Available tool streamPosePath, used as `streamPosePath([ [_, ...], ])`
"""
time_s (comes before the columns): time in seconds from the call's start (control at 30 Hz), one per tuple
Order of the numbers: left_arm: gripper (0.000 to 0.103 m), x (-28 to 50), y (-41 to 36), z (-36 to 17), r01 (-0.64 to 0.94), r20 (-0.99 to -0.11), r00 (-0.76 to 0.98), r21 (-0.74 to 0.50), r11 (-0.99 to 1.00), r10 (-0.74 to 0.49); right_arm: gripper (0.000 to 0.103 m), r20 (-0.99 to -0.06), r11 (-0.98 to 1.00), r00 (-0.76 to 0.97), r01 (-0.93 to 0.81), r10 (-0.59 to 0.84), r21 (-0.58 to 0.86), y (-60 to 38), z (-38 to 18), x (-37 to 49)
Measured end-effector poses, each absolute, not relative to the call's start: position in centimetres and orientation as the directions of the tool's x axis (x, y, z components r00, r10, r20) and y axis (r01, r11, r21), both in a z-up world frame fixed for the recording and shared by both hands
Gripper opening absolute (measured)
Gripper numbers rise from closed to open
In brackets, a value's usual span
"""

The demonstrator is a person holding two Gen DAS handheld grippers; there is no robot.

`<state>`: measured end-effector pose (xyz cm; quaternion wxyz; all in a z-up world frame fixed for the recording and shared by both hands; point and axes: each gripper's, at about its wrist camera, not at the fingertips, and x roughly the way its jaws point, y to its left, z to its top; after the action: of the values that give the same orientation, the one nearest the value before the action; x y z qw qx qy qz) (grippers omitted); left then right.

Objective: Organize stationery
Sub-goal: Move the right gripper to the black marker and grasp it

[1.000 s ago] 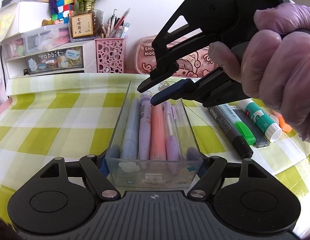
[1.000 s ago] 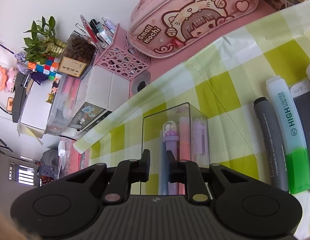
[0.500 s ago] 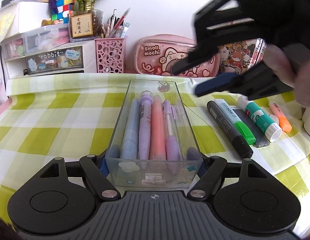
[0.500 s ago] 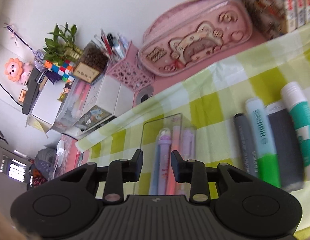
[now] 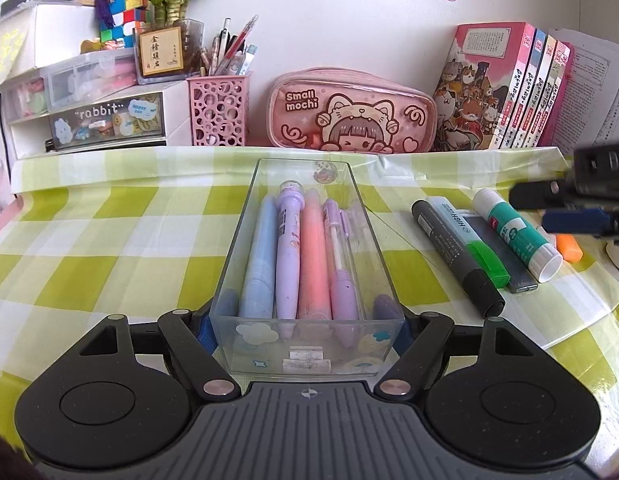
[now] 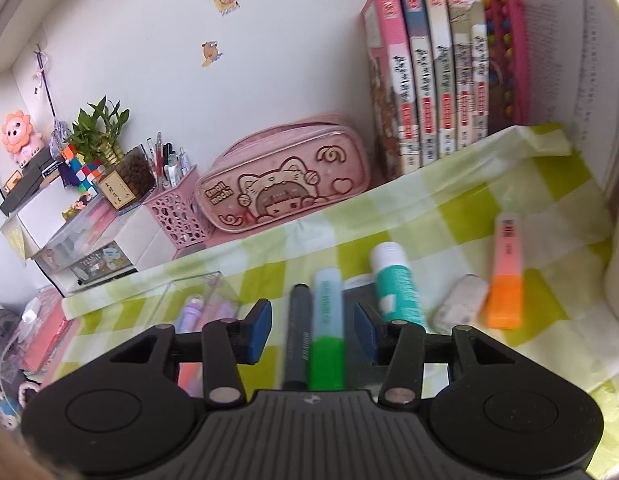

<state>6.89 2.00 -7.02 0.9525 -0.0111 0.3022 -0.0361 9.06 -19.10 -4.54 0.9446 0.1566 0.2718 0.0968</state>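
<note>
Right gripper [image 6: 312, 333], jaws just been opening, nothing clamped; grey marker pen [image 6: 298, 338] and green-capped highlighter [image 6: 327, 332] lie on the cloth in the gap between its blue pads [image 6: 258, 332]. Left gripper [image 5: 305, 326] pinches the near end of the clear plastic tray [image 5: 351, 200], four pens inside. Further right: teal glue stick [image 6: 395, 290], white eraser [image 6: 461, 306], orange highlighter [image 6: 506, 276]. Step: reach for next item. Next move likely calls for lowering over one pen and closing without catching its neighbour.

Bare checked tablecloth [image 5: 109, 248] left of clear tray [image 5: 245, 240]
</note>
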Motion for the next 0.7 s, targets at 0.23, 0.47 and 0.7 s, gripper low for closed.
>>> streamPosePath([
  [0.23, 0.075, 6.9, 2.1, -7.0, 0.062, -0.574, 0.815, -0.044, 0.997, -0.076, 0.049, -0.444, 0.960, 0.856, -0.188, 0.263, 0.206, -17.4, -6.1, 7.9],
  [0.47, 0.076, 6.9, 2.2, -7.0, 0.069, -0.574, 0.814, -0.046, 0.997, -0.083, 0.049, -0.418, 0.950, 0.853, -0.284, 0.313, 0.131, -14.6, -6.5, 8.1],
  [0.7, 0.076, 6.9, 2.1, -7.1, 0.071, -0.578, 0.813, -0.032, 0.997, -0.076, 0.048, -0.443, 0.944, 0.834, -0.306, 0.329, 0.125, -13.8, -6.6, 9.1],
])
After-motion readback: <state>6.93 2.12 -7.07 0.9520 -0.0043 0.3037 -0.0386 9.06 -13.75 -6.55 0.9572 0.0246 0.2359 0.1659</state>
